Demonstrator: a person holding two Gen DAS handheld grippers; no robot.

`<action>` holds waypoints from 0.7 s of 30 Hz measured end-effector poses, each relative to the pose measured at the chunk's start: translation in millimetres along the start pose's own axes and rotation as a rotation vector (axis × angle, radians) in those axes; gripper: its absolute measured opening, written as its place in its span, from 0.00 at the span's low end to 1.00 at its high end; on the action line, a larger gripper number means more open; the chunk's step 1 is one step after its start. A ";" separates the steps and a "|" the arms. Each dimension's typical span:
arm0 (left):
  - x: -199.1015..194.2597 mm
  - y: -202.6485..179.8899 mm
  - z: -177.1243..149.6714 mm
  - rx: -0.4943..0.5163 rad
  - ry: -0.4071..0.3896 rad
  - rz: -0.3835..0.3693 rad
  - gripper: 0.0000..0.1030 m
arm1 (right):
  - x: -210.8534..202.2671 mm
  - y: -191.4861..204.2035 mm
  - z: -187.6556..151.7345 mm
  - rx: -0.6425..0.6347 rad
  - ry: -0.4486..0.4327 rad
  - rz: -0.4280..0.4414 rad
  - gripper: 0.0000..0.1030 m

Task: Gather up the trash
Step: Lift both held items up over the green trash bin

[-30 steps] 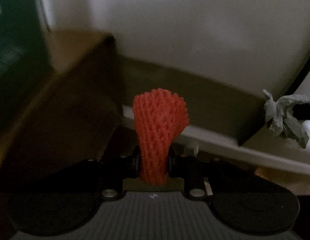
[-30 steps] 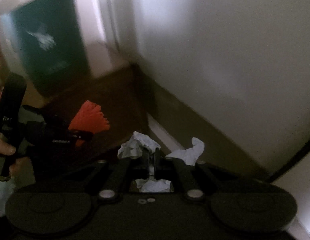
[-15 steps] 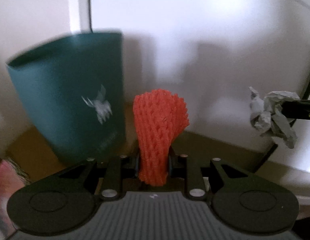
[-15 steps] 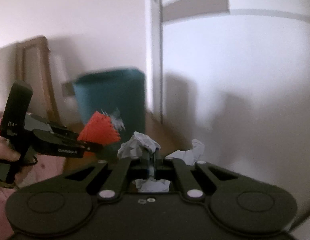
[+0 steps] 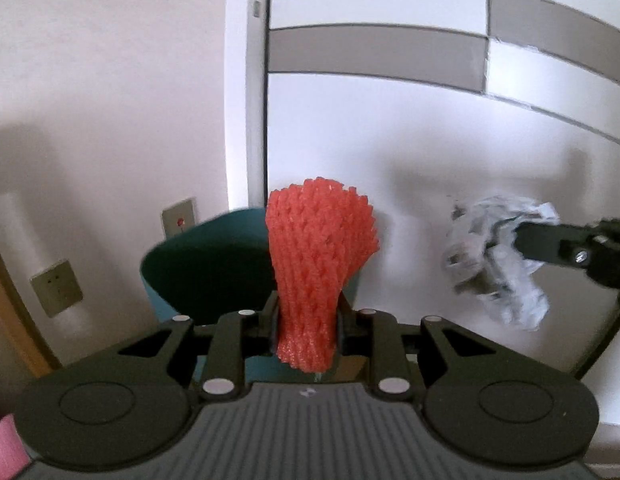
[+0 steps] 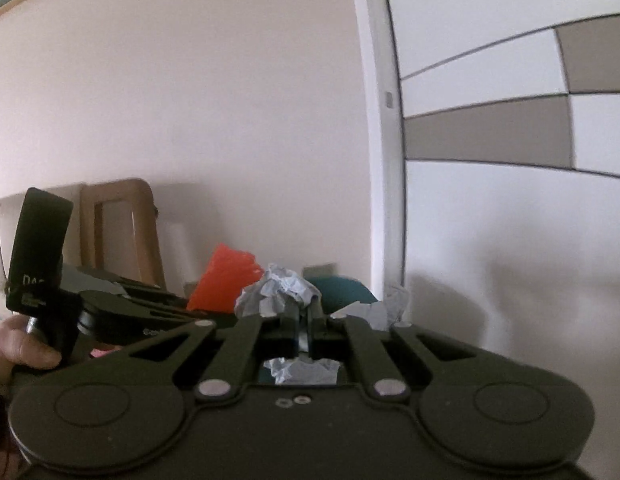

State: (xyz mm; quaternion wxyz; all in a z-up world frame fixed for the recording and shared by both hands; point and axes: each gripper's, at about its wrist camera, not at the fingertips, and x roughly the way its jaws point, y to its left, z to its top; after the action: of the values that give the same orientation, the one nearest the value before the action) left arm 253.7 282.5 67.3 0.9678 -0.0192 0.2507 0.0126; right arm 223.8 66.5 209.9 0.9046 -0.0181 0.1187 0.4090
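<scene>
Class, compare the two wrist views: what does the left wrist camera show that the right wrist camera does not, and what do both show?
Only the left wrist view shows two wall plates and the open mouth of the teal bin.
Only the right wrist view shows a wooden frame leaning on the wall and the person's hand.
Both show the orange foam net clamped in the left gripper, the crumpled paper clamped in the right gripper, and the panelled wardrobe.

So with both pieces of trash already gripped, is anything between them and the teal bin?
Nothing visible is. The left gripper holds the red foam net, and the teal bin stands open just behind it by the wall. The right gripper clamps the crumpled paper, with the bin's rim showing just beyond and nothing between.
</scene>
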 end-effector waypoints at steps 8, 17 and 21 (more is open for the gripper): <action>22.9 38.5 48.4 -0.035 -0.017 0.054 0.24 | 45.8 1.0 26.0 0.056 -0.033 0.024 0.02; 82.0 68.8 49.7 -0.018 0.095 0.149 0.24 | 119.7 -6.6 7.9 0.058 0.045 0.001 0.02; 103.8 76.5 45.0 -0.011 0.147 0.138 0.24 | 143.9 -10.3 -7.0 0.055 0.089 -0.023 0.02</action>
State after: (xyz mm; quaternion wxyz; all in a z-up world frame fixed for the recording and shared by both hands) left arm 363.6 362.4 53.8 0.9435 -0.0081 0.3215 0.0794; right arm 321.7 164.6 169.4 0.9033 -0.0127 0.1697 0.3937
